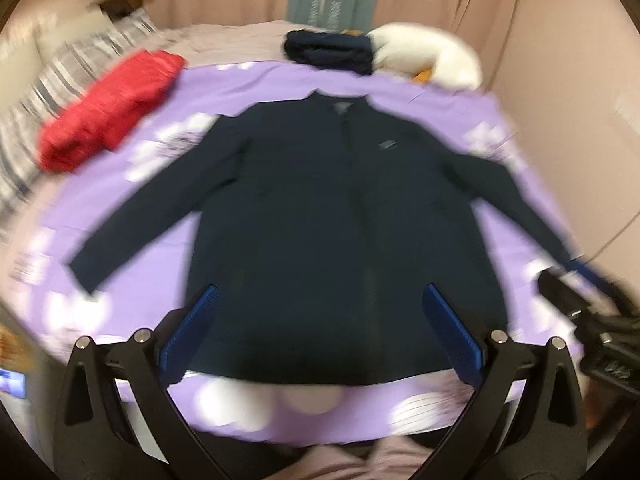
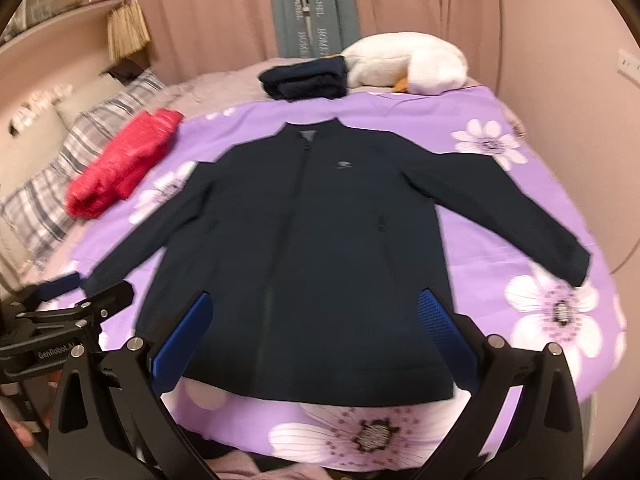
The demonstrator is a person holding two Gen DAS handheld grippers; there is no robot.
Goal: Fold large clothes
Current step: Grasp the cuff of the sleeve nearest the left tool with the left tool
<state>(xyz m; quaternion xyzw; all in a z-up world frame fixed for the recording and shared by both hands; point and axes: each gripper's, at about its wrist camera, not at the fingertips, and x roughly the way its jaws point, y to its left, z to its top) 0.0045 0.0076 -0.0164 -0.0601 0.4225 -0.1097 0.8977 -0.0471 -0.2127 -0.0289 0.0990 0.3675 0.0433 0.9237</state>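
Note:
A navy zip jacket (image 1: 320, 208) (image 2: 320, 232) lies flat, front up, on a purple floral sheet (image 2: 480, 208), with both sleeves spread out to the sides. My left gripper (image 1: 320, 287) is open above the jacket's hem, its blue pads wide apart and nothing between them. My right gripper (image 2: 316, 294) is also open over the hem and holds nothing. In the left wrist view the right gripper's body (image 1: 584, 312) shows blurred by the right sleeve's cuff. In the right wrist view the left gripper's body (image 2: 72, 312) sits by the left cuff.
A red puffer garment (image 2: 124, 160) lies at the left of the bed beside striped pillows (image 2: 60, 184). A folded navy garment (image 2: 304, 78) and a white plush toy (image 2: 404, 64) sit at the far end. Pink curtains hang behind.

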